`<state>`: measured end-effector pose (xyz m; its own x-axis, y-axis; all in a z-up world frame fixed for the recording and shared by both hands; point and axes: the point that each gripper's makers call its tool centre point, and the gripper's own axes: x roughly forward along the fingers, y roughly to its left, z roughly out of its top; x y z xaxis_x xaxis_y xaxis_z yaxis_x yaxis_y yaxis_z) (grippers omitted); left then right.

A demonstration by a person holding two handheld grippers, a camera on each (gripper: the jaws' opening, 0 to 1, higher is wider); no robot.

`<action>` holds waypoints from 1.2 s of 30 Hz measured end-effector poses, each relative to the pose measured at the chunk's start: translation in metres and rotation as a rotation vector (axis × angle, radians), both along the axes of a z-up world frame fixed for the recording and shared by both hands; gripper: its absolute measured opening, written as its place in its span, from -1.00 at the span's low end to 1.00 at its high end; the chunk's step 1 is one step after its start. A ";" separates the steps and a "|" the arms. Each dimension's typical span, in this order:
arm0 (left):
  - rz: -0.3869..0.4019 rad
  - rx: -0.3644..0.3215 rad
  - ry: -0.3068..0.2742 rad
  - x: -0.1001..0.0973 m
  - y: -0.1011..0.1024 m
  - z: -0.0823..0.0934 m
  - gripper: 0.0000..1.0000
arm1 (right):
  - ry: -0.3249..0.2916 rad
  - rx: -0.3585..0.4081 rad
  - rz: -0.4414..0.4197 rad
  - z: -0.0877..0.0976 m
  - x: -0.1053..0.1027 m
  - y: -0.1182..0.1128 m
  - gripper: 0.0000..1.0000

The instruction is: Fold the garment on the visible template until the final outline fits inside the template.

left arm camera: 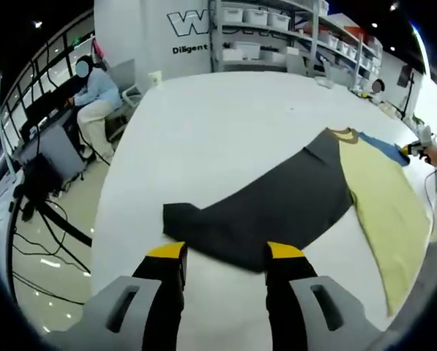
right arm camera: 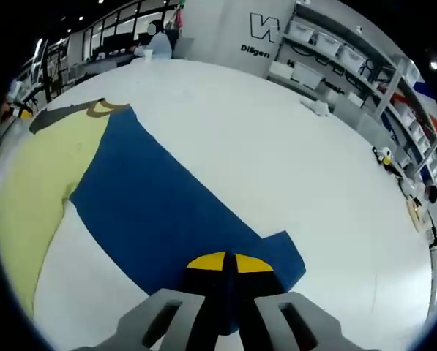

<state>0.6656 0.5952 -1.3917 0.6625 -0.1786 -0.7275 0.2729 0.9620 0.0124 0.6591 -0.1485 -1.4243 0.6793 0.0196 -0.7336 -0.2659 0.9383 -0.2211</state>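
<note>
A garment lies flat on the white table (left arm camera: 218, 124): a dark grey part (left arm camera: 277, 205), a pale yellow middle (left arm camera: 386, 212) and a blue part (right arm camera: 152, 205), with a tan collar (left arm camera: 340, 132). My left gripper (left arm camera: 226, 252) is open, its yellow-tipped jaws just above the near edge of the grey part, close to the grey sleeve (left arm camera: 181, 219). My right gripper (right arm camera: 225, 262) is shut on the blue sleeve end (right arm camera: 280, 259). In the left gripper view the right gripper (left arm camera: 416, 150) is small at the far right edge, by the blue fabric (left arm camera: 383, 148).
The table's edge runs down the left side (left arm camera: 105, 219), with floor, cables and a chair beyond. A person (left arm camera: 94, 95) sits at a desk at the back left. Shelves with white bins (left arm camera: 277, 22) stand behind the table. Small objects (right arm camera: 383, 155) lie at the far side.
</note>
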 end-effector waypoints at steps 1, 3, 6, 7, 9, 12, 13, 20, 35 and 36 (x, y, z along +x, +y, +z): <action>-0.005 -0.006 -0.007 0.000 -0.002 0.001 0.00 | -0.012 0.014 -0.020 0.003 -0.001 -0.002 -1.00; -0.016 -0.016 -0.018 0.001 -0.007 0.003 0.09 | -0.051 0.052 -0.073 0.011 -0.001 -0.010 -1.00; -0.022 -0.018 -0.022 0.002 -0.009 0.001 0.25 | -0.111 0.097 -0.157 0.023 -0.007 -0.026 -1.00; -0.021 -0.019 -0.023 0.003 -0.009 0.001 0.26 | -0.130 0.131 -0.203 0.026 -0.011 -0.032 -1.00; -0.019 -0.019 -0.030 0.003 -0.009 0.002 0.25 | -0.169 0.145 -0.259 0.032 -0.016 -0.044 -1.00; -0.017 -0.019 -0.030 0.002 -0.010 0.001 0.27 | -0.199 0.221 -0.412 0.032 -0.033 -0.065 -1.00; -0.015 -0.019 -0.029 0.002 -0.010 0.001 0.27 | -0.209 0.230 -0.446 0.031 -0.037 -0.069 -1.00; -0.006 -0.019 -0.018 -0.004 -0.010 -0.001 0.26 | -0.239 0.391 -0.782 0.001 -0.079 -0.102 -1.00; 0.116 -0.020 0.021 -0.022 0.021 -0.012 0.21 | -0.216 0.395 -0.847 -0.011 -0.094 -0.086 -1.00; 0.151 -0.027 0.021 -0.023 0.028 -0.012 0.20 | -0.214 0.390 -0.847 -0.011 -0.095 -0.086 -1.00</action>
<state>0.6429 0.6236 -1.4040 0.6680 -0.0978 -0.7377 0.1248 0.9920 -0.0185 0.5637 -0.2346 -1.4351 0.6989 -0.3232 -0.6380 0.5452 0.8181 0.1828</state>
